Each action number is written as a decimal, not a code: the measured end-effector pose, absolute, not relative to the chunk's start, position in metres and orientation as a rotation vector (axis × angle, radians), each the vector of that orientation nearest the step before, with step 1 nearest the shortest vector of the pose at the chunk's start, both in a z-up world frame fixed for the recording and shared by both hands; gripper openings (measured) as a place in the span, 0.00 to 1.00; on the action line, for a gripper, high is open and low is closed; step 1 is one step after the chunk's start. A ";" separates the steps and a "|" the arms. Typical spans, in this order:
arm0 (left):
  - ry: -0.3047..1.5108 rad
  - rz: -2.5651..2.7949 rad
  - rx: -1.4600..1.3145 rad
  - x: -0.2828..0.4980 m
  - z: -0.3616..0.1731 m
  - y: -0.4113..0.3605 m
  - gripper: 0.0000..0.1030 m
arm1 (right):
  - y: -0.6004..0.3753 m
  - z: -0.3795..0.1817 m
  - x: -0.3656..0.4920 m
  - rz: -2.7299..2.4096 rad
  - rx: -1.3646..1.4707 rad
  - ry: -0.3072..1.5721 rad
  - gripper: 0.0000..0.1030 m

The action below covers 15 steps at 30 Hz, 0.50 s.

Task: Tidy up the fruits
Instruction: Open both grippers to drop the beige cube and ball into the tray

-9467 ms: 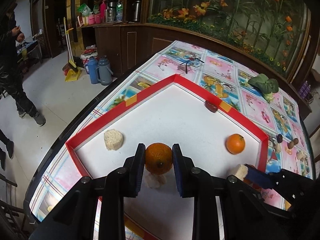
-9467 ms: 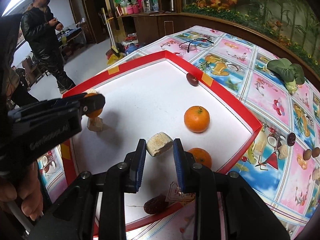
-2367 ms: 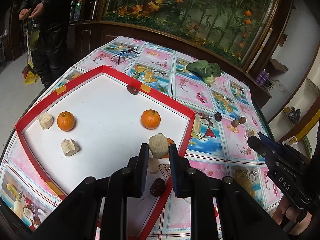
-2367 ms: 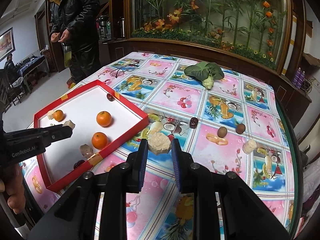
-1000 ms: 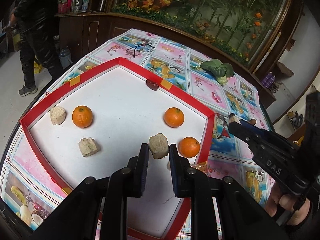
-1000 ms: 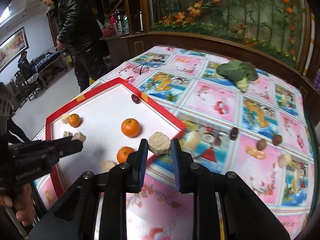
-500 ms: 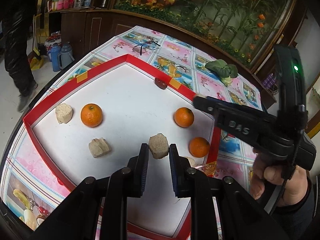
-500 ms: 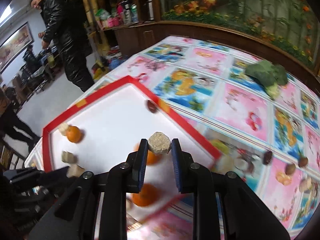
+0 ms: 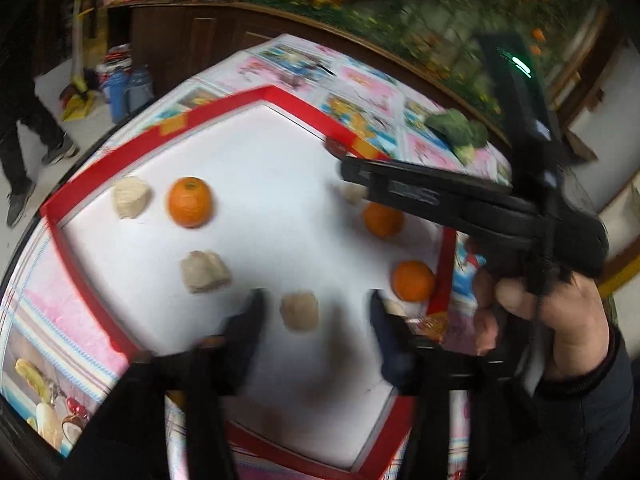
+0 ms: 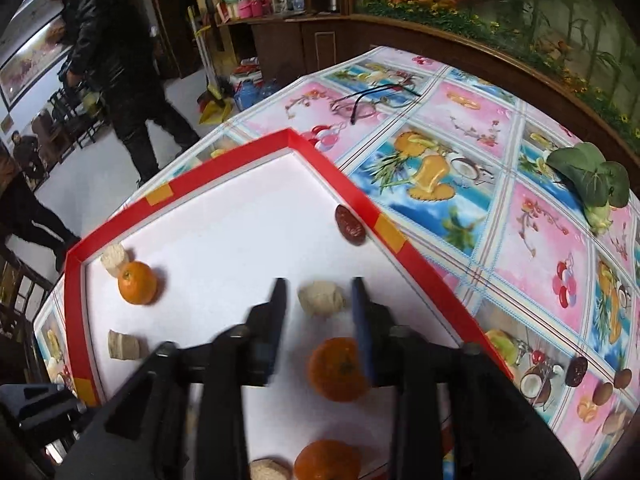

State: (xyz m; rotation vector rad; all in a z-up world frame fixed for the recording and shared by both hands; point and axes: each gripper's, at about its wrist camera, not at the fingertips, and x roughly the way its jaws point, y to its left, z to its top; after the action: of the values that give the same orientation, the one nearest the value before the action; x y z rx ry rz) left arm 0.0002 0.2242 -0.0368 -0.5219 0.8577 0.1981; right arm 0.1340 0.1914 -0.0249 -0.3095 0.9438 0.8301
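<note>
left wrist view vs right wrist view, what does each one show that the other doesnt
Only the left wrist view shows the hand holding the right gripper from outside, reaching over the tray.

Only the right wrist view shows the glasses on the tablecloth, a person in a dark jacket walking past, and small brown fruits on the cloth.

Both show the red tray with oranges, beige chunks and a dark date, plus the leafy green vegetable. Each gripper has just opened around a beige chunk.
</note>
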 end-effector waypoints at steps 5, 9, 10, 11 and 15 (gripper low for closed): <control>0.825 0.285 -0.545 -0.010 -0.029 0.232 0.77 | 0.156 -0.007 0.133 0.802 -0.252 0.884 0.72; 0.746 0.420 -0.511 -0.018 -0.014 0.228 0.79 | 0.098 0.006 0.133 0.720 -0.176 0.831 0.83; 0.730 0.438 -0.503 -0.018 -0.011 0.226 0.80 | 0.077 0.009 0.132 0.689 -0.154 0.815 0.87; 0.715 0.450 -0.493 -0.017 -0.008 0.224 0.80 | 0.056 0.010 0.131 0.651 -0.137 0.804 0.91; 0.654 0.493 -0.443 -0.013 0.001 0.201 0.80 | -0.034 0.001 0.125 0.472 -0.064 0.797 0.94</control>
State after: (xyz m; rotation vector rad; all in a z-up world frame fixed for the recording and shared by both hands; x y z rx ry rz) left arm -0.0133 0.2008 0.0011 -0.4429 0.6537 0.4933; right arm 0.1247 -0.0339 0.0013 -0.0642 0.7969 0.4718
